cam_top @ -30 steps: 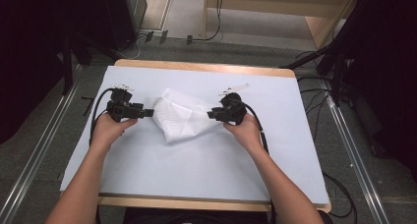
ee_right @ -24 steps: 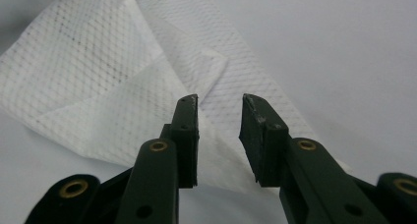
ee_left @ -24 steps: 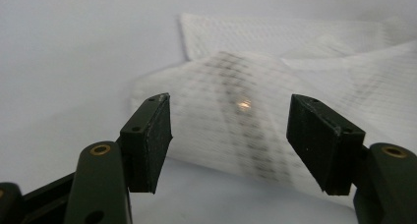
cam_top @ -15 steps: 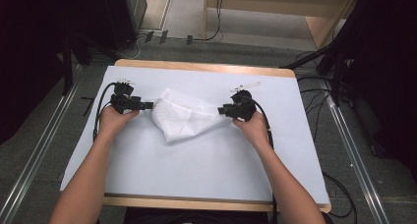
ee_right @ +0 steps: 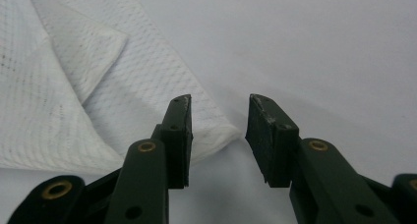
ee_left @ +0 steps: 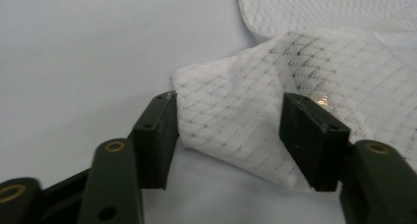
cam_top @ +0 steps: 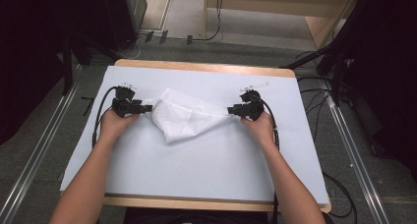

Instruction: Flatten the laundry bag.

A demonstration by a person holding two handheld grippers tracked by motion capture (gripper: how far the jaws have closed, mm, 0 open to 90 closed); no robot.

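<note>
White cloth (cam_top: pixel 184 117) lies crumpled mid-table, pulled out between the two grippers. Left gripper (ee_left: pixel 228 133) has jaws apart around one corner, right gripper (ee_right: pixel 218 135) open beside the other. Looks like spreading; next both need to clamp

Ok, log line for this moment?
left gripper: open, cloth corner between jaws | right gripper: open at opposite corner | cloth: crumpled on table

Lab, floor rails (cam_top: pixel 34 150), trailing cables (cam_top: pixel 314 94)
</note>
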